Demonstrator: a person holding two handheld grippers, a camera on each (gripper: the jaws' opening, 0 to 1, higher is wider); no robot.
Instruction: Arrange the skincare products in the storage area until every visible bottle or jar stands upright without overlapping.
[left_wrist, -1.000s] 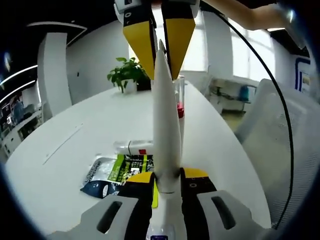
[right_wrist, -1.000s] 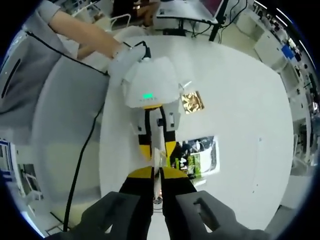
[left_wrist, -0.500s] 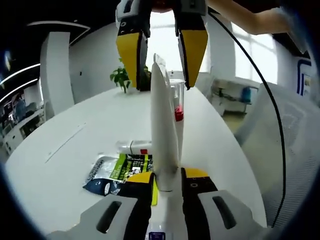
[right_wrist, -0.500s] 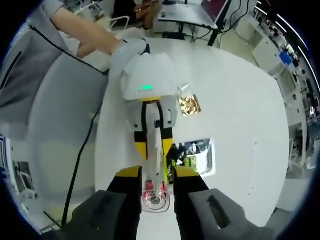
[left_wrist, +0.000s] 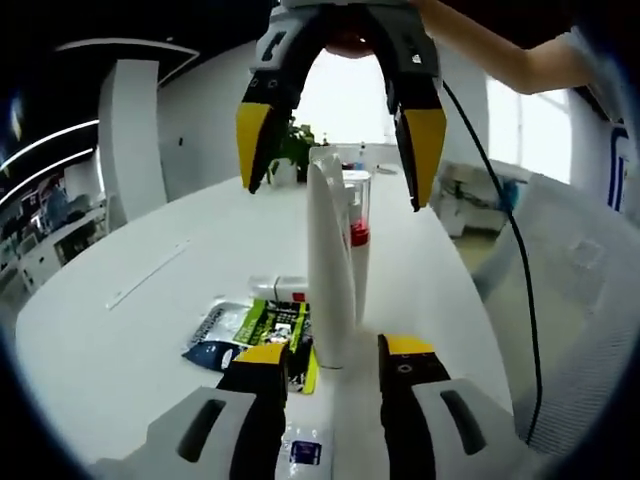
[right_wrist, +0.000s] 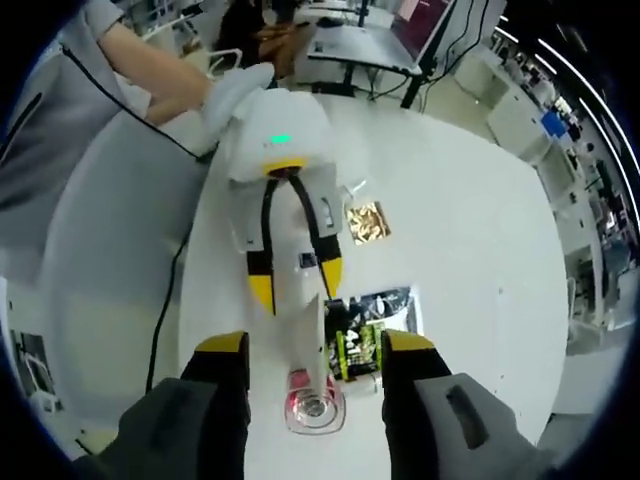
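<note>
A tall white tube (left_wrist: 330, 265) stands upright on the white table (left_wrist: 130, 340), cap down. My left gripper (left_wrist: 333, 360) is open, one jaw on each side of the tube's base, with a gap on both sides. My right gripper (left_wrist: 340, 145) hangs open above the tube's tip. Just behind the tube stands a clear bottle (left_wrist: 358, 230) with a red part inside. From above, the tube (right_wrist: 308, 335) stands between my right gripper (right_wrist: 313, 350) and the left gripper (right_wrist: 296, 285), with the clear bottle (right_wrist: 315, 408) close beside it.
Green and black sachets (left_wrist: 250, 335) lie flat left of the tube, with a small white tube (left_wrist: 280, 288) lying behind them. A gold sachet (right_wrist: 365, 222) lies farther off. A potted plant (left_wrist: 295, 150) stands at the far table edge. A person's sleeve (right_wrist: 60, 150) is at the left.
Both grippers have opened. The right jaws let go of the tube's tip and spread wide; the left jaws parted from its base. The tube stays standing.
</note>
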